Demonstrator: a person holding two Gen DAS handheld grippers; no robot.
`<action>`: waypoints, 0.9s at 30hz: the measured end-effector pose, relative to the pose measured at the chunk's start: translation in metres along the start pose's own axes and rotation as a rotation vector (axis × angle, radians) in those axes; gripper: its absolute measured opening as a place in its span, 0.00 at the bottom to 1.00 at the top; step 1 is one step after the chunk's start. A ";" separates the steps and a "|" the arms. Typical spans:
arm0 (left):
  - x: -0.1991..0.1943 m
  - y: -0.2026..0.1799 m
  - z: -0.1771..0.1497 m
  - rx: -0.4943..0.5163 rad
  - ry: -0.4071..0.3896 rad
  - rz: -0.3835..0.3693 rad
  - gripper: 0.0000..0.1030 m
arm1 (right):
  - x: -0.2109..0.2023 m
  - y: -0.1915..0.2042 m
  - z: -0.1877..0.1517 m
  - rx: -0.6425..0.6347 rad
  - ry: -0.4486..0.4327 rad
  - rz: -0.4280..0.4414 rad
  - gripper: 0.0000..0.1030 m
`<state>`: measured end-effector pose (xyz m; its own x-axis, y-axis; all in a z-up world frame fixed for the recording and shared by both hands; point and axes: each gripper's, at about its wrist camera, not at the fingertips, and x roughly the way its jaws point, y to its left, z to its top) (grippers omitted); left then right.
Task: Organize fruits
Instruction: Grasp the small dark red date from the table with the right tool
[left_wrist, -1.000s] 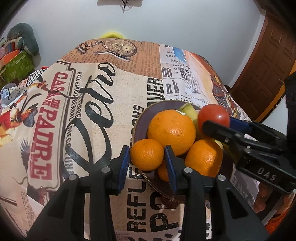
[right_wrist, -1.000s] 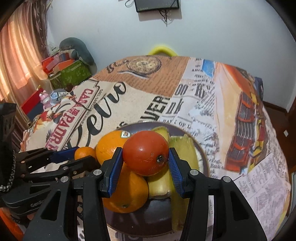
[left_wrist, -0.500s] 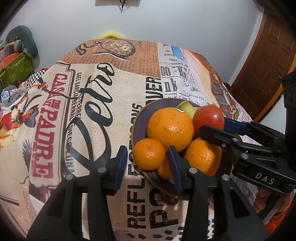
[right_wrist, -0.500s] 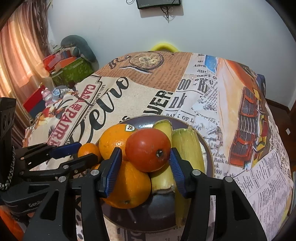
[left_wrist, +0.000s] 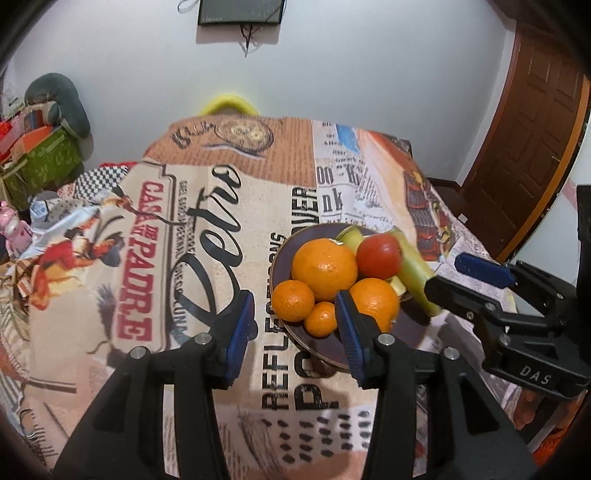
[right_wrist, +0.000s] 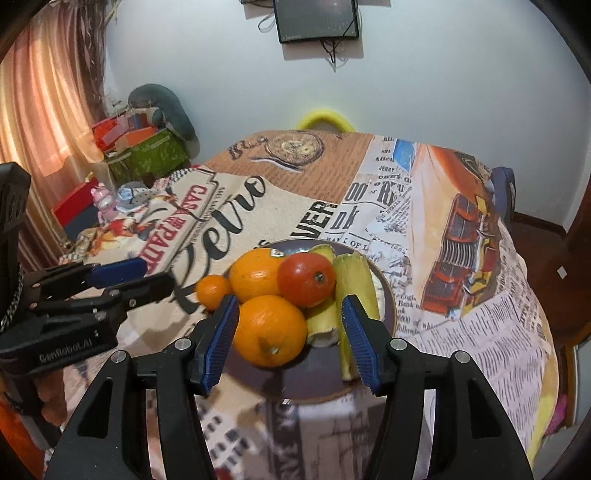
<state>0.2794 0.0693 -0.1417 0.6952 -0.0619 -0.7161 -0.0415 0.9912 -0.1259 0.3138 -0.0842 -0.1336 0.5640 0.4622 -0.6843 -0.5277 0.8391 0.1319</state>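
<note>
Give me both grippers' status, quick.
Left gripper: open, holding nothing.
Right gripper: open, holding nothing; the tomato sits in the bowl.

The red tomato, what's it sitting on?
The tomato sits atop two oranges and yellow-green stalk pieces, all piled on the dark plate. Whatever lies directly beneath it is covered.

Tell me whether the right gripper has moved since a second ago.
Yes. The right gripper has opened and backed away from the tomato, which now rests on the fruit pile in the plate.
</note>
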 end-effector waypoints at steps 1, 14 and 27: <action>-0.009 -0.002 -0.002 0.006 -0.010 0.004 0.44 | -0.006 0.002 -0.002 -0.001 -0.004 0.003 0.53; -0.087 -0.008 -0.040 0.032 -0.066 0.048 0.57 | -0.061 0.033 -0.042 -0.036 -0.011 -0.009 0.53; -0.070 -0.002 -0.084 0.029 0.066 0.041 0.60 | -0.023 0.032 -0.098 0.005 0.173 0.033 0.53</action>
<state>0.1704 0.0616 -0.1491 0.6446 -0.0277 -0.7640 -0.0474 0.9960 -0.0761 0.2217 -0.0962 -0.1838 0.4290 0.4335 -0.7925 -0.5406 0.8261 0.1593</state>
